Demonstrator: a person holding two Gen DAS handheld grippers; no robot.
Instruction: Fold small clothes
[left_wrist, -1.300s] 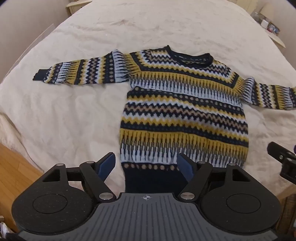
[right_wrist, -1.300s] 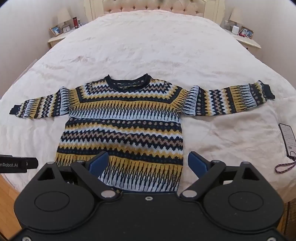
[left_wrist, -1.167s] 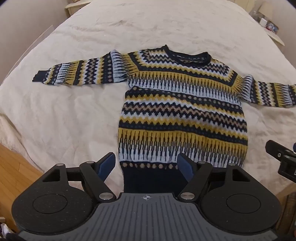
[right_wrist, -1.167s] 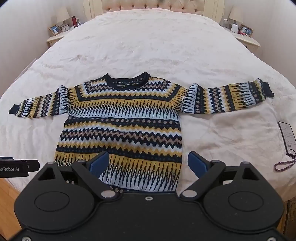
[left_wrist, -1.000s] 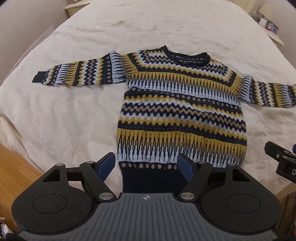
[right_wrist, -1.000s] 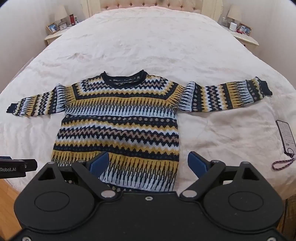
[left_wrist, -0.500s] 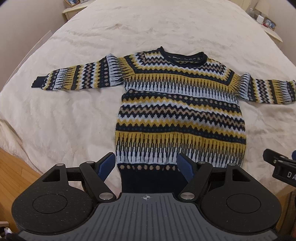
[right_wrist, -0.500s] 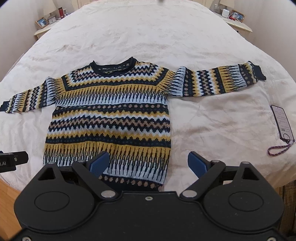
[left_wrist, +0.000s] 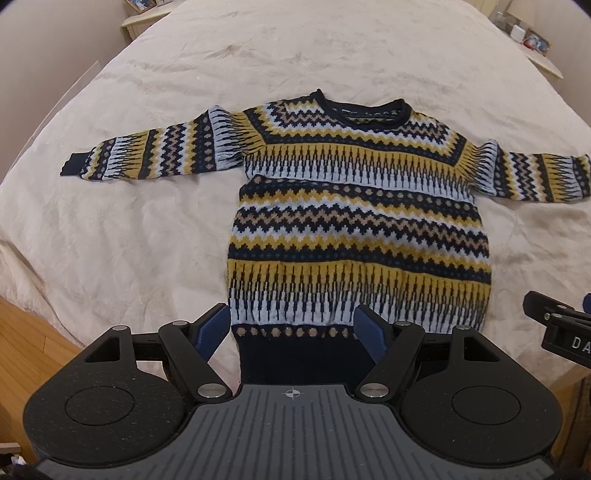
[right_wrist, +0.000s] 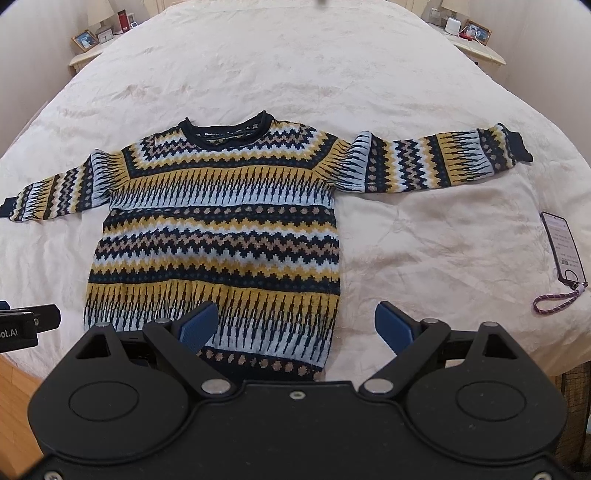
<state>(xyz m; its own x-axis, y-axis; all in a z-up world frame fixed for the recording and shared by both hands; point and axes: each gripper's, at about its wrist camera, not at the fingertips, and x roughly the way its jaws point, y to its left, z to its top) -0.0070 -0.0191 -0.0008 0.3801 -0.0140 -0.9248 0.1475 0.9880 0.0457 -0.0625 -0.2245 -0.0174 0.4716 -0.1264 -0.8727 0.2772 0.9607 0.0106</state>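
patterned sweater (left_wrist: 358, 221) lay flat on the bed (left_wrist: 147, 229), sleeves out.
my left gripper (left_wrist: 291, 332) and right gripper (right_wrist: 295, 325) hung open, empty, above its hem; soft, floppy knit, i judged the hem corners best to grasp.

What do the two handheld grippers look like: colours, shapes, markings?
The left gripper has a ribbed grey centre plate with a crosshair mark; the right gripper is all black. Both have round black side housings, silver pivot pins and blue finger pads.
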